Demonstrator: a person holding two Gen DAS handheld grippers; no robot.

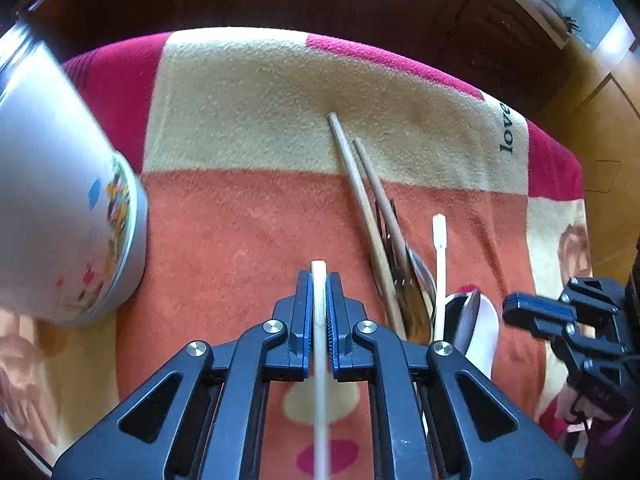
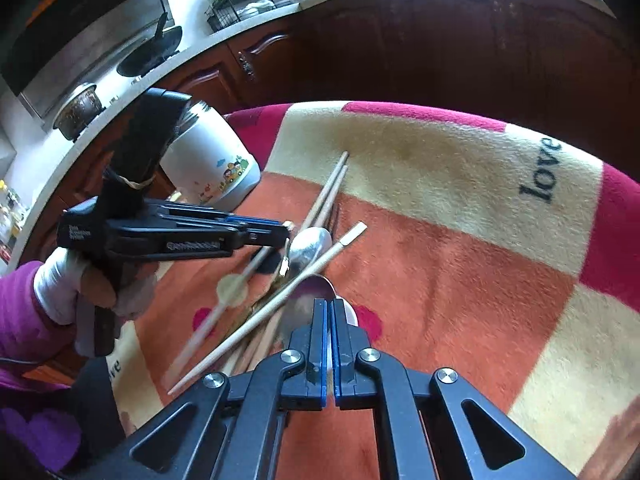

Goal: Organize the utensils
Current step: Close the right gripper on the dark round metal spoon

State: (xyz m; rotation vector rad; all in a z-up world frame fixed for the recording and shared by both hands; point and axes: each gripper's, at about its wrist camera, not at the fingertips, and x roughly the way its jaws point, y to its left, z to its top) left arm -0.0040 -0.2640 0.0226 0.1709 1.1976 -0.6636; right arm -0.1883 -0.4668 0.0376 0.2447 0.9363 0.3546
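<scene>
Canister (image 1: 60, 216) contents hidden; left gripper (image 1: 319, 280) pinches chopstick (image 1: 320, 360).

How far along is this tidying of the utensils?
Early, it seems. The white container shows nothing visibly inside from these angles. In hand: the left claw grips one pale chopstick; the right claw is shut over the pile. Left: wooden chopsticks, metal spoons, a fork.
</scene>
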